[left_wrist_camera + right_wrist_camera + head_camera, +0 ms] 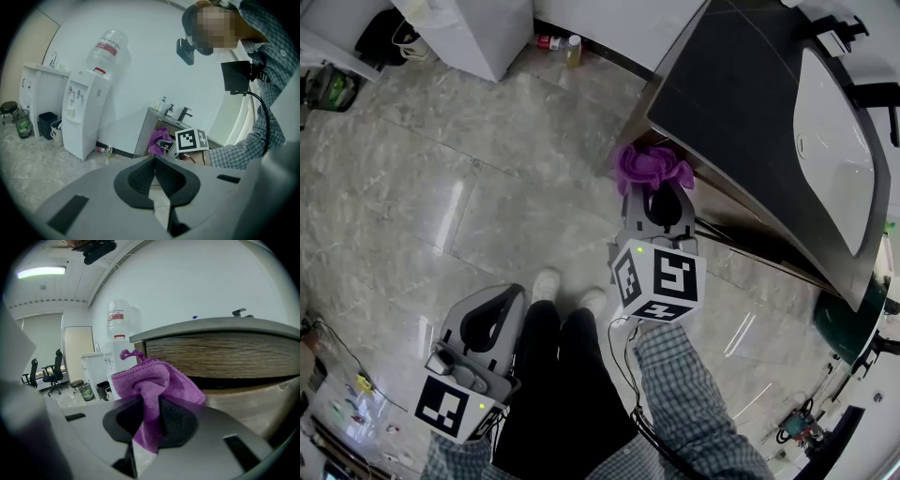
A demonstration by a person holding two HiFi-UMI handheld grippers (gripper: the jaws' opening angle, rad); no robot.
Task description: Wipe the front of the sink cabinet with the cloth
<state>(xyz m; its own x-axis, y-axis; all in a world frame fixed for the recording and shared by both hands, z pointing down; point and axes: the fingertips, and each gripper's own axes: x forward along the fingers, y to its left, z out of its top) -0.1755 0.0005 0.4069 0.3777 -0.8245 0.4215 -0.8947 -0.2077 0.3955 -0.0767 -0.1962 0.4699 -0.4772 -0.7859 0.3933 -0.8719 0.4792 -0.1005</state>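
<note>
Right gripper view: the right gripper (150, 406) is seen clenched on a bunched purple cloth (152, 378), pinched by one fold, with most of the fabric puffed above the pads. Close behind it the wood-grain front of the sink cabinet (225, 350) is seen under an overhanging countertop (211, 326). Whether cloth and wood touch cannot be told.

Slipping is judged the main risk: with so little fabric gripped, the cloth could be dragged out by friction during a stroke. If the wad flattens, the panel might be scraped by the hard jaw tips. An upward stroke could be caught by the countertop lip.

From the head view, the cloth (652, 167) is placed near the cabinet's left corner (so a leftward stroke would run off the edge). Open tiled floor (441, 187) is available to the left. The left gripper (492, 323), pressed together on nothing, is held low beside the person's leg, well apart.
</note>
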